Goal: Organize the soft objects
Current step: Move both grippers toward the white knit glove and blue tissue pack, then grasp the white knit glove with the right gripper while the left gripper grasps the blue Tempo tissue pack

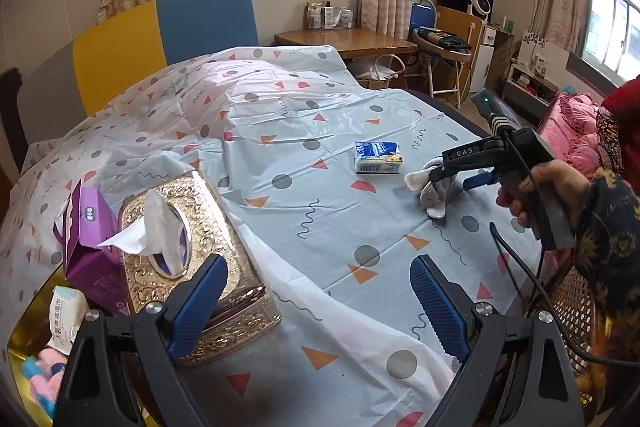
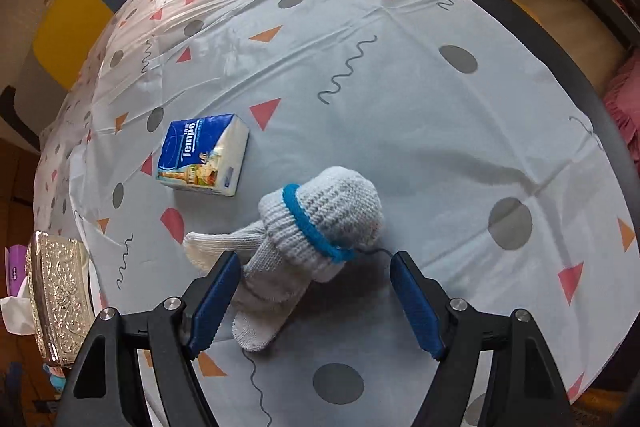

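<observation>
A grey-white knitted sock bundle (image 2: 320,223) with a blue band lies on the patterned tablecloth (image 2: 400,107). My right gripper (image 2: 314,267) hovers just over it, open, and the bundle's lower end lies loose between the fingers, close to the left pad (image 2: 212,303). In the left wrist view the same bundle (image 1: 434,197) sits under the right gripper (image 1: 450,181), which a hand holds. A blue Tempo tissue pack (image 2: 202,155) lies just left of the bundle. My left gripper (image 1: 318,307) is open and holds nothing, beside a gold tissue box (image 1: 192,251).
A torn purple carton (image 1: 90,247) stands left of the gold box. A gold tray (image 1: 24,327) at the lower left holds a wet-wipe pack (image 1: 68,315) and pink and blue soft things (image 1: 40,379). The table's dark rim (image 2: 560,59) curves along the right. Chairs stand behind the table.
</observation>
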### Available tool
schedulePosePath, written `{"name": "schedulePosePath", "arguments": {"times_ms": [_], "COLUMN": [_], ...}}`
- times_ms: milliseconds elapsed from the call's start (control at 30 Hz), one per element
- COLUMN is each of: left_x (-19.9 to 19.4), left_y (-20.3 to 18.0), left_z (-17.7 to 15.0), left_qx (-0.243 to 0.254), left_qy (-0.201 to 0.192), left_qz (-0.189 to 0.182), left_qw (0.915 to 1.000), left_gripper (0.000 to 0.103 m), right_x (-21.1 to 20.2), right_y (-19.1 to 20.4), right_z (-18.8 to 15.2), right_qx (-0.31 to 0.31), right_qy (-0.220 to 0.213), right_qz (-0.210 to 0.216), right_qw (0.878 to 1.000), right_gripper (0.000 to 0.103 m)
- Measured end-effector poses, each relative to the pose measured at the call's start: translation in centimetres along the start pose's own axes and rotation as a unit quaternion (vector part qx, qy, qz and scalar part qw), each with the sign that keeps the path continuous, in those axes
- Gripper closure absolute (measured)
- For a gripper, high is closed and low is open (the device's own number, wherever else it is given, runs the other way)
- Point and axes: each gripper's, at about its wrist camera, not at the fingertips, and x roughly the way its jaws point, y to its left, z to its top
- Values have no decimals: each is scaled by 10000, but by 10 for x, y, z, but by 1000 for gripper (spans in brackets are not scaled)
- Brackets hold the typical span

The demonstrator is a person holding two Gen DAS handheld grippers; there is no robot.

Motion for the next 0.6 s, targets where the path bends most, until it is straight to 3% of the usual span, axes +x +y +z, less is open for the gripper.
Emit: {"name": "schedulePosePath", "arguments": {"times_ms": [167,267,300,333,367,533,600], "left_x": [8,15,18,20,23,49,66], "left_y": [-6,-8,-10,-11,-12,-12,-11], "left_z": [11,19,21,25,29,60,71], "left_qx": [-16,-95,-90,-98,-109,-286,-422], "left_qy": [76,163,206,225,222,421,579], "left_qz": [-38,-88,-52,-9,11,6,17], "left_qw": [10000,9998,9997,9997,9997,9987,9974], "left_gripper": [10,9,7,5,5,3,2], "right_x": [-3,-1,1,2,2,-4,-4], "right_y": [-15,-14,-11,-7,-1,24,24], "right_z": [-2,5,7,8,9,3,3], "right_qx": [915,1211,1170,1052,851,-109,-168], "right_qy": [-340,-580,-620,-629,-614,-593,-477], "right_qz": [567,518,467,338,117,-466,-590], "right_qw": [9936,9896,9901,9919,9944,9971,9970], "right_gripper": [24,24,25,34,60,65,65]}}
